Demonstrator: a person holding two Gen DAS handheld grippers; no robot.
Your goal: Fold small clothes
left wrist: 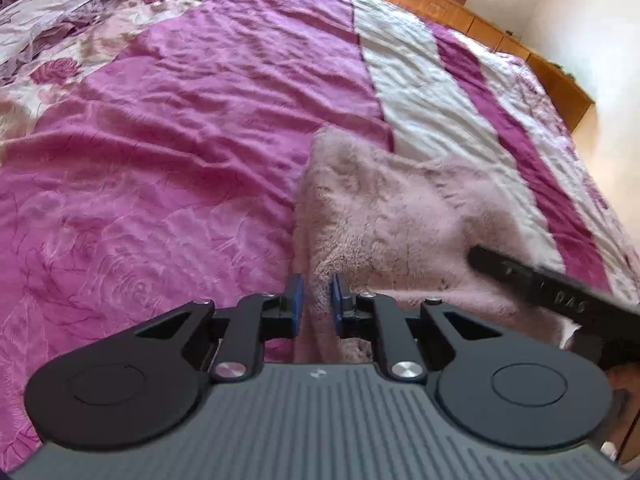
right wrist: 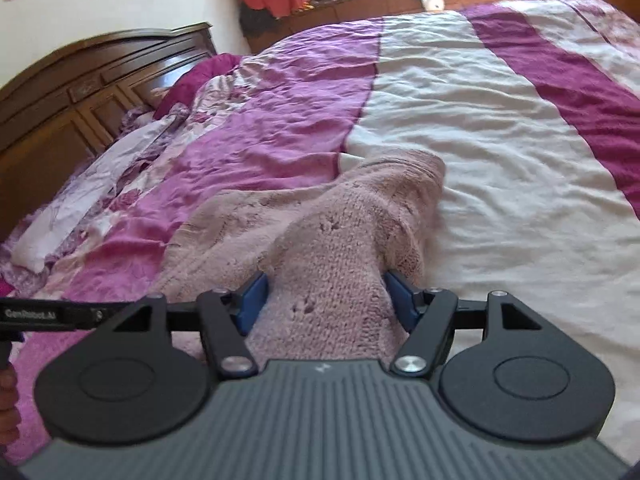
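A fuzzy pale pink knit garment [left wrist: 400, 216] lies on the bed. In the left wrist view, my left gripper [left wrist: 317, 304] is shut on the garment's near left edge, and a narrow fold of cloth shows between its blue pads. The side of my right gripper [left wrist: 560, 292] rests over the garment's right part. In the right wrist view, my right gripper [right wrist: 326, 300] is open wide. A raised hump of the pink garment [right wrist: 328, 248] fills the space between its fingers and touches both pads. The left gripper's body [right wrist: 40, 314] shows at the left edge.
The bedspread [left wrist: 180, 140] has wrinkled magenta, white [right wrist: 480, 128] and floral bands. A dark wooden headboard [right wrist: 80, 80] stands at the left and a wooden ledge [left wrist: 460, 12] runs under the window beyond the bed. A hand [right wrist: 6, 392] holds the left gripper's handle.
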